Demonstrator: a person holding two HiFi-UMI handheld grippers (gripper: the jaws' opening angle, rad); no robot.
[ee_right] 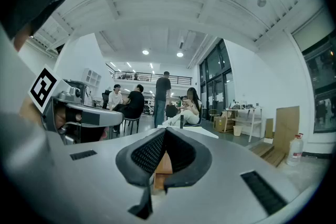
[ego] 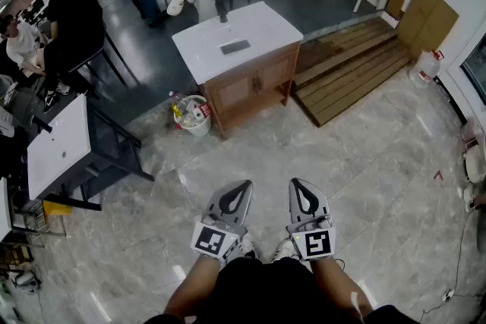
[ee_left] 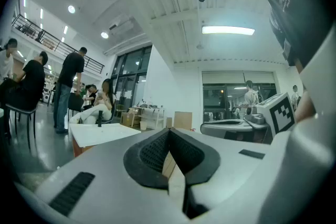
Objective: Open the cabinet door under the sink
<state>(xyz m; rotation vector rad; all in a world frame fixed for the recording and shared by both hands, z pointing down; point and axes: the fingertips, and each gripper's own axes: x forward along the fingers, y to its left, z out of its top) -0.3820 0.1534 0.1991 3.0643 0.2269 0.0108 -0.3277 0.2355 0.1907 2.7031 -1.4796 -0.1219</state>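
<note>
- You stand on a pale tiled floor (ego: 364, 163), holding both grippers level and close to your body.
- The left gripper (ego: 241, 184) has its fingers closed together, with nothing between them.
- The right gripper (ego: 298, 182) is the same: fingers closed and empty.
- The cabinet (ego: 228, 91) is well ahead of you, near the middle of the head view. It is wood, with a white counter (ego: 262, 30) and a dark tap (ego: 222, 14) at the back.
- Its two doors (ego: 262, 80) face you and look closed. Small handles seem to sit where they meet, but they are too small to make out clearly.
- A white bin (ego: 194, 116) full of rubbish stands just beside the cabinet's left corner. A low wooden platform (ego: 357, 68) lies to its right.
- The step in hand looks like the approach, since neither gripper is near the doors.
- To do it well, walk straight in between the bin and the platform, then crouch so that one gripper meets the handle level.
- Open that gripper's fingers before you reach the handle, close them fully around it, then pull along the door's swing, keeping your other gripper clear.
</note>
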